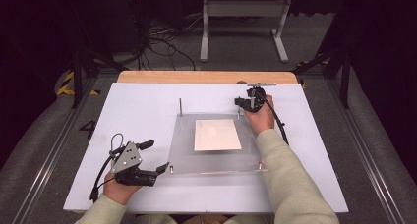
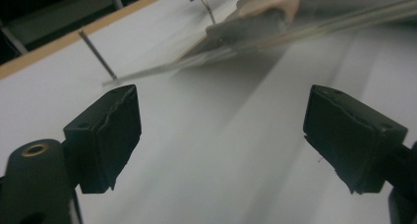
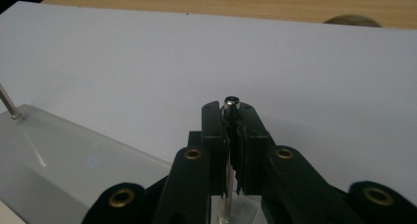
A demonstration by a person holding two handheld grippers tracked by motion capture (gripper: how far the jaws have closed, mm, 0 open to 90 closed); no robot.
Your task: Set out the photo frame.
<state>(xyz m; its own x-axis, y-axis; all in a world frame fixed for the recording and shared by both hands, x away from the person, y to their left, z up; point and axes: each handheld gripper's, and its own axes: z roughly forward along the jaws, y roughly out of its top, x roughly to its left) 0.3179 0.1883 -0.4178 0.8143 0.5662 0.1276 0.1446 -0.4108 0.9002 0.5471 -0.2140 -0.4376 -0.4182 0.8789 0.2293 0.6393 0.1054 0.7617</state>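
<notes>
High view first: the right tool (image 1: 250,102) is up at the far right corner of the clear acrylic plate (image 1: 184,157), clamped tight on the upright metal pin (image 1: 239,112) there. The plate lies flat on the white worktop (image 1: 133,111) with a sheet of white paper (image 1: 217,134) under or on it. Another pin (image 1: 180,106) stands free at the far left corner. The left tool (image 1: 158,157) waits near the plate's near left corner, spread wide and empty.

Left gripper view: both black pads (image 2: 118,130) stand well apart, nothing between them, the plate's edge (image 2: 206,59) ahead.

Right gripper view: jaws closed hard on the pin (image 3: 229,104), its rounded top poking just above the pads.

My read: that pin is thin, stiff, smooth steel, likely slippery, so a grip low on the shaft suits best. The plate looks rigid and light, scratch-prone; take it by an edge.
</notes>
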